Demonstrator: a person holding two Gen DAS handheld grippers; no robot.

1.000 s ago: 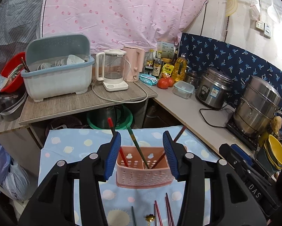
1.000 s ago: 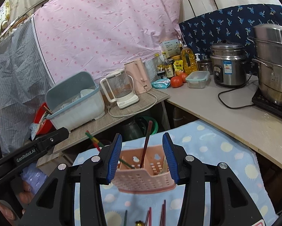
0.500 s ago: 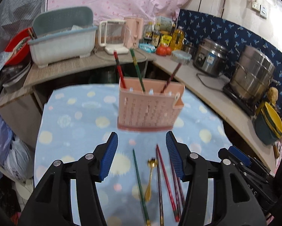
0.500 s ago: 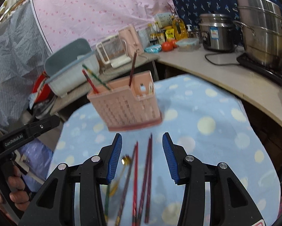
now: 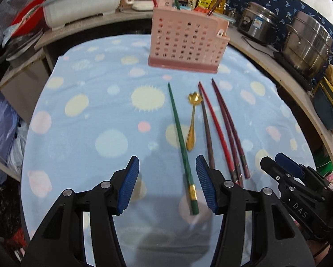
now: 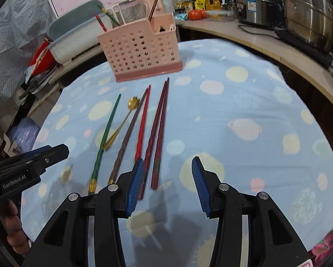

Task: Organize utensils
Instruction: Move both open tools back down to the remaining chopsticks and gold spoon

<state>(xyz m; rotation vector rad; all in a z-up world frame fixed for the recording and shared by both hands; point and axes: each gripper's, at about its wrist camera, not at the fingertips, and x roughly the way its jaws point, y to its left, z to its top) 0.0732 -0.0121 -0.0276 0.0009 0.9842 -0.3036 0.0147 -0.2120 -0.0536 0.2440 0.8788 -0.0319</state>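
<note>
A pink perforated utensil holder (image 5: 186,42) (image 6: 142,51) stands at the far side of the blue spotted cloth with three chopsticks upright in it. In front of it lie a green chopstick (image 5: 182,142) (image 6: 104,142), a gold spoon (image 5: 192,120) (image 6: 122,124), a brown chopstick (image 5: 207,131) (image 6: 126,138), a red chopstick (image 5: 217,129) (image 6: 142,122) and two dark red chopsticks (image 5: 231,129) (image 6: 157,133). My left gripper (image 5: 167,184) is open and empty, its jaws either side of the green chopstick's handle end. My right gripper (image 6: 166,184) is open and empty over the dark red pair's near ends.
A grey dish bin (image 5: 82,2), kettle (image 6: 128,11), bottles and tomatoes (image 6: 196,13) stand on the far counter. A rice cooker (image 5: 260,24) and steel pots (image 5: 311,40) (image 6: 306,9) line the right counter. The cloth (image 5: 88,115) has bare room left of the utensils.
Both grippers have tilted down and pulled back toward the near edge of the cloth. The loose utensils now lie between and ahead of the jaws; the holder sits farther off.
</note>
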